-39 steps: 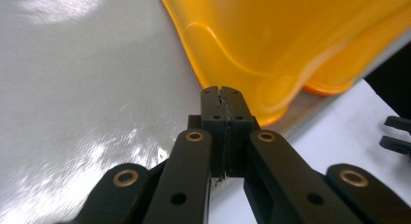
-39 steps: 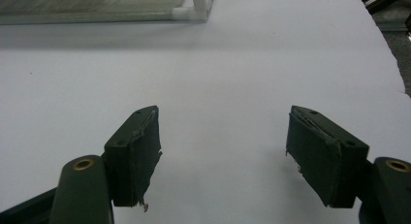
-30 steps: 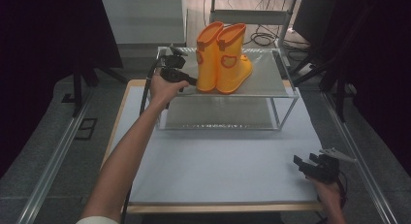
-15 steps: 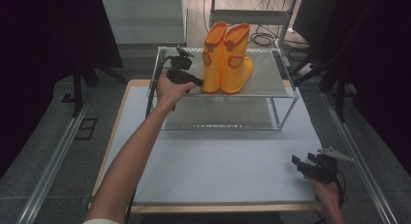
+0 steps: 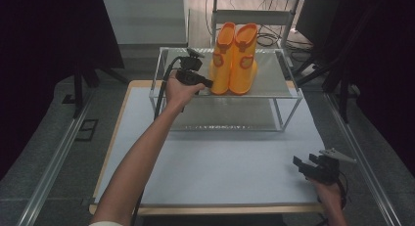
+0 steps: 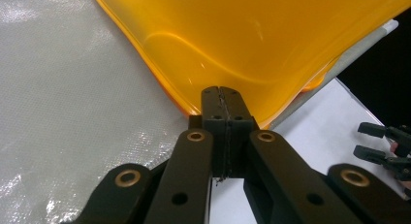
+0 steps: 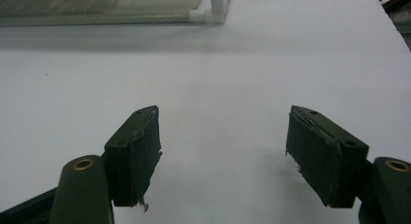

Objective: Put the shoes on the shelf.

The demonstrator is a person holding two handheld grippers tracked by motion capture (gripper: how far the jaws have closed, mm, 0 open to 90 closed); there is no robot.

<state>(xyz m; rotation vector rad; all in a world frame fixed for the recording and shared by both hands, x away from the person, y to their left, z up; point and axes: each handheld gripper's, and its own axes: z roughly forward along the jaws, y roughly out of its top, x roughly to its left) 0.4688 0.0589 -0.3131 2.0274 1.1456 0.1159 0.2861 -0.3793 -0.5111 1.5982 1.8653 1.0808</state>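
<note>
A pair of orange rubber boots (image 5: 235, 57) stands upright on the top shelf of a wire-frame rack (image 5: 279, 86). My left gripper (image 5: 209, 82) reaches over that shelf, its tips against the lower left edge of the nearer boot. In the left gripper view the jaws (image 6: 220, 90) are pressed together with nothing between them, touching the boot's sole rim (image 6: 252, 35). My right gripper (image 5: 302, 163) rests low over the white table (image 5: 220, 157) at the front right. It stands open (image 7: 223, 146) with only bare table between its pads.
The rack has a lower mesh shelf (image 5: 230, 116) and thin metal legs; one foot of it (image 7: 213, 13) lies ahead of the right gripper. Dark curtains and floor rails flank the table. Cables and another shelf unit (image 5: 254, 15) sit behind the rack.
The left gripper has moved right along the top shelf, and the boots have shifted right and turned to stand squarer. The right gripper has barely moved.
</note>
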